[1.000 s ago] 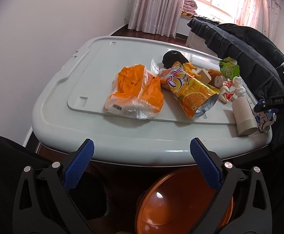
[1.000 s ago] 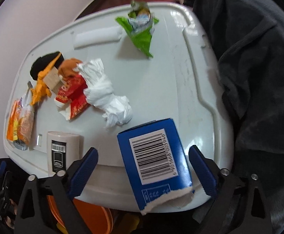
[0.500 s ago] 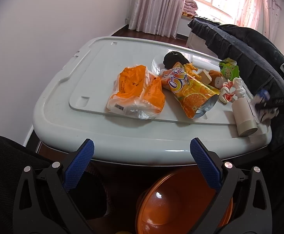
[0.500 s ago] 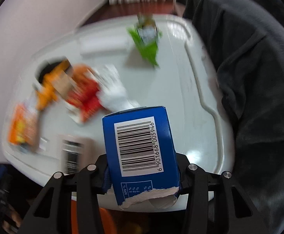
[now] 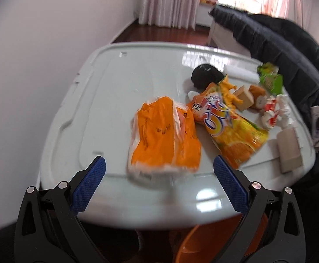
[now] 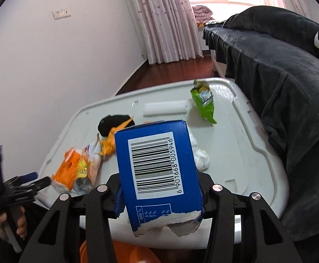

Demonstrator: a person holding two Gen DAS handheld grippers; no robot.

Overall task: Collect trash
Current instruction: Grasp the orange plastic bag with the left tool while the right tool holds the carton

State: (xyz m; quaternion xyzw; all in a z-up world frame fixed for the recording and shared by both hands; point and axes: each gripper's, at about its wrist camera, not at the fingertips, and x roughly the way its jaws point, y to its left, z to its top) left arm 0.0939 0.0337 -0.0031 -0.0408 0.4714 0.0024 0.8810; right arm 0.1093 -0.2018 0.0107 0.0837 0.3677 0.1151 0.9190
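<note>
Blue cardboard, torn along its near edge and showing a barcode, fills the lower middle of the right wrist view: the blue box (image 6: 157,166) is clamped between the jaws of the right gripper (image 6: 159,194), raised above the white worktop (image 6: 242,153). Beyond it lie a green snack packet (image 6: 204,102), a white roll (image 6: 164,108) and a black lump (image 6: 113,123). In the left wrist view the left gripper (image 5: 159,183) has its jaws spread wide with nothing between them, over the near edge of the worktop, just short of an orange plastic bag (image 5: 163,135). A yellow-orange snack bag (image 5: 229,127) lies right of it. An orange bin (image 5: 214,241) shows at the bottom edge.
</note>
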